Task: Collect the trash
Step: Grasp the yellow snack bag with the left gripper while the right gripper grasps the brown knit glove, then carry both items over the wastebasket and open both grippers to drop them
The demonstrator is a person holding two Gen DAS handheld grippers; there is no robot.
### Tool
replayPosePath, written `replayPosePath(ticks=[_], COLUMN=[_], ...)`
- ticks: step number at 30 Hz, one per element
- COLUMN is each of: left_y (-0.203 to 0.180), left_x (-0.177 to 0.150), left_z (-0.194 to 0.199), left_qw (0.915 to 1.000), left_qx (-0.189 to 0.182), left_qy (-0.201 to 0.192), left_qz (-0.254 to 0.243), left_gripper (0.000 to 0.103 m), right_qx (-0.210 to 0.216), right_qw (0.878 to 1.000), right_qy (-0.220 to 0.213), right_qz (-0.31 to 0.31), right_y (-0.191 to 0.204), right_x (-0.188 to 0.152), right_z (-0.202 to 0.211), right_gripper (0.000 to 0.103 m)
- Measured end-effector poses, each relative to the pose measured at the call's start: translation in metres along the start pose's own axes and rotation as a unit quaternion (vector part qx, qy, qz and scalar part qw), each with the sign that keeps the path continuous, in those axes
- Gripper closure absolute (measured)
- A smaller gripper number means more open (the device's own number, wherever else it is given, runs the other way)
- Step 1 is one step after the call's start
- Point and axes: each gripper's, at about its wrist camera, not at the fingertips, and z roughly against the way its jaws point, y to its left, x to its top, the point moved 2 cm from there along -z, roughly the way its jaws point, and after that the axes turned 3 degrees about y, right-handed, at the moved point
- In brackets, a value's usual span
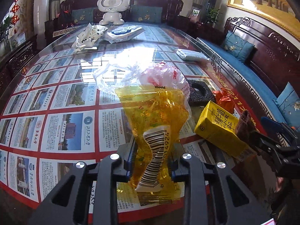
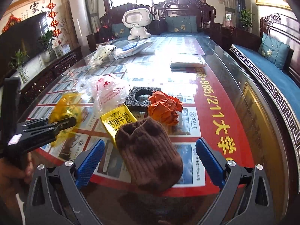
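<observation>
The left gripper (image 1: 151,161) is pinching the yellow cellophane wrapper (image 1: 155,116) between narrowed jaws, its far end trailing on the glass table (image 1: 56,97) – thin film that could be slipping free. Beside it, the yellow milk carton (image 2: 117,121) is lying flat. The right gripper (image 2: 150,159) is standing wide around the brown knitted sock (image 2: 150,153) – closing might be nudging the carton

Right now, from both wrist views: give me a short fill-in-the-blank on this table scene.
1. The left gripper is shut on a ___ plastic wrapper.
2. The brown knit sock lies between the open right gripper's ___ pads.
3. The crumpled orange paper touches the black ___ block.

Missing: yellow; blue; foam
</observation>
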Motion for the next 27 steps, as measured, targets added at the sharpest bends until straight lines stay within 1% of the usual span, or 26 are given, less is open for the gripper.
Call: replayPosePath(ticks=[1, 2, 3, 4, 5, 6, 7, 9, 11, 12, 17, 21, 24, 27], left_y=[-0.001, 0.000, -0.001, -0.002, -0.003, -0.003, -0.003, -0.003, -0.003, -0.004, -0.008, -0.017, -0.025, -0.033], left_x=[-0.001, 0.000, -0.001, -0.003, -0.004, -0.005, -0.006, -0.007, -0.009, -0.010, -0.016, -0.026, -0.040, -0.057], left_z=[0.000, -0.001, 0.000, 0.000, 0.000, 0.000, 0.000, 0.000, 0.002, 0.003, 0.016, 0.041, 0.062, 0.082], left_qw=[1.0000, 1.0000, 0.9999, 0.9999, 0.9999, 0.9999, 0.9999, 0.9998, 0.9996, 0.9994, 0.9984, 0.9973, 0.9961, 0.9945], left_qx=[-0.004, -0.008, -0.010, -0.010, -0.011, -0.012, -0.015, -0.021, -0.029, -0.034, -0.057, -0.071, -0.081, -0.095], left_qy=[0.001, 0.003, 0.003, 0.003, 0.003, 0.003, 0.004, 0.003, 0.002, 0.001, -0.003, -0.014, -0.021, -0.020], left_qz=[0.000, -0.001, -0.002, -0.004, -0.007, -0.007, -0.007, -0.005, -0.003, -0.002, -0.002, -0.014, -0.026, -0.038], left_gripper=[0.074, 0.074, 0.074, 0.074, 0.074, 0.074, 0.074, 0.074, 0.074, 0.074, 0.074, 0.074, 0.074, 0.074], right_qx=[-0.005, -0.007, -0.004, 0.014, 0.022, 0.018, 0.009, 0.007, 0.007, 0.006, 0.016, 0.042, 0.069, 0.093], right_qw=[1.000, 1.000, 1.000, 1.000, 0.999, 1.000, 1.000, 1.000, 1.000, 1.000, 0.999, 0.997, 0.995, 0.994], right_qy=[0.007, 0.014, 0.019, 0.023, 0.022, 0.018, 0.012, 0.003, -0.006, -0.012, -0.040, -0.059, -0.066, -0.063], right_qz=[-0.002, -0.004, -0.008, -0.014, -0.014, -0.008, 0.003, 0.009, 0.007, 0.006, -0.011, -0.012, -0.008, -0.015], right_y=[-0.002, -0.003, -0.006, -0.008, -0.008, -0.007, -0.005, -0.004, -0.004, -0.005, -0.011, -0.004, 0.008, 0.018], right_x=[0.001, 0.001, 0.000, 0.000, 0.000, -0.001, -0.001, -0.001, -0.001, -0.002, -0.002, -0.011, -0.029, -0.050], right_z=[-0.005, -0.008, -0.012, -0.013, -0.013, -0.012, -0.010, -0.005, -0.001, 0.003, 0.023, 0.054, 0.081, 0.104], right_gripper=[0.021, 0.028, 0.041, 0.048, 0.055, 0.061, 0.064, 0.079, 0.084, 0.085, 0.085, 0.085, 0.085, 0.085])
